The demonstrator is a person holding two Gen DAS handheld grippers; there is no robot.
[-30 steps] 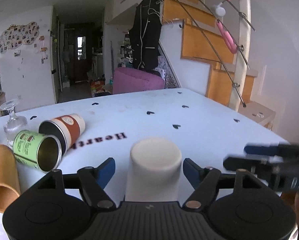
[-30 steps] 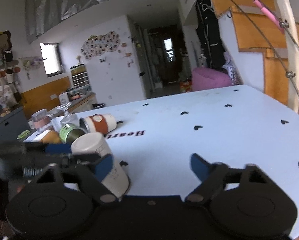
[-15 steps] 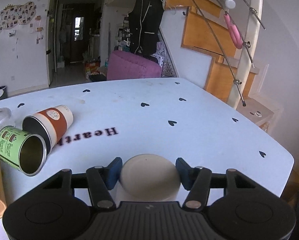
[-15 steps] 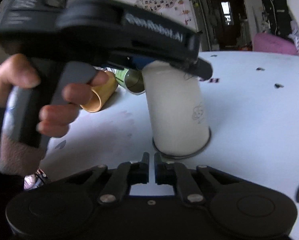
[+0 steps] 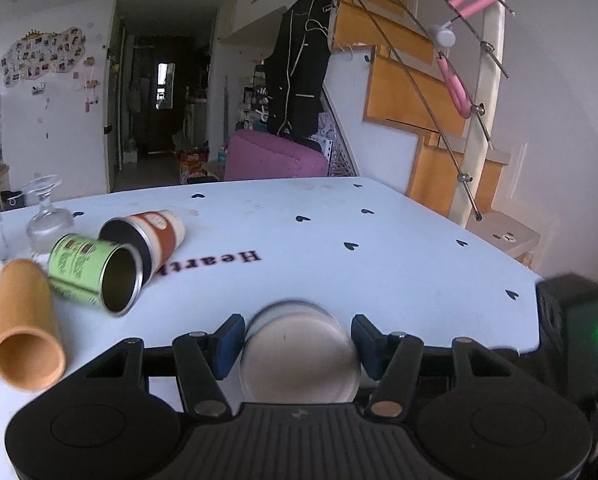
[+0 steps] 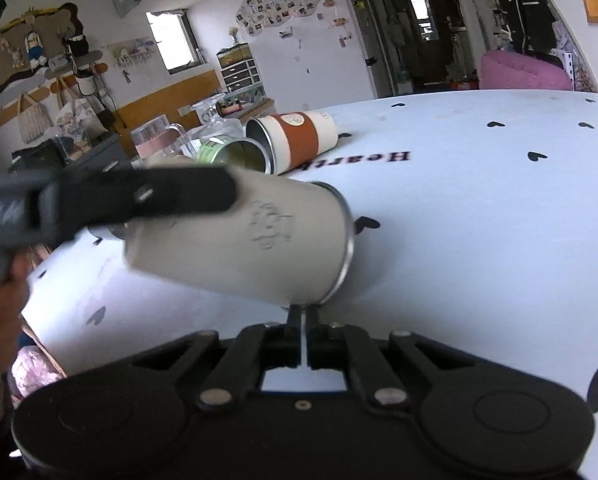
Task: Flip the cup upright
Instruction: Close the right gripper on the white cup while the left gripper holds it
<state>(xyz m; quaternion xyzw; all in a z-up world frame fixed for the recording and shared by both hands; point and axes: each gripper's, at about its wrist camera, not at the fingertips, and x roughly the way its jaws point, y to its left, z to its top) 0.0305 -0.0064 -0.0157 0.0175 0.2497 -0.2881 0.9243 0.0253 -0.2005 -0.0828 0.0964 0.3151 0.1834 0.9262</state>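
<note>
My left gripper [image 5: 297, 342] is shut on a cream cup [image 5: 299, 356]; its flat base faces the left wrist camera. In the right wrist view the cream cup [image 6: 239, 240] is lifted off the white table [image 6: 479, 220] and tilted on its side, metal rim pointing right. The left gripper's finger [image 6: 139, 196] crosses its upper side. My right gripper [image 6: 303, 312] is shut and empty, just under the cup's rim.
Lying on the table at the left are an orange cup [image 5: 25, 328], a green tin cup [image 5: 95, 276] and a brown-sleeved paper cup [image 5: 147, 240]. A glass goblet [image 5: 47, 216] and a glass pitcher [image 6: 159, 140] stand behind them. The table's right edge [image 5: 499, 256] is near.
The cream cup stood upside down on the table; my left gripper closed on it, lifted it and tipped it sideways. My right gripper went from open to shut.
</note>
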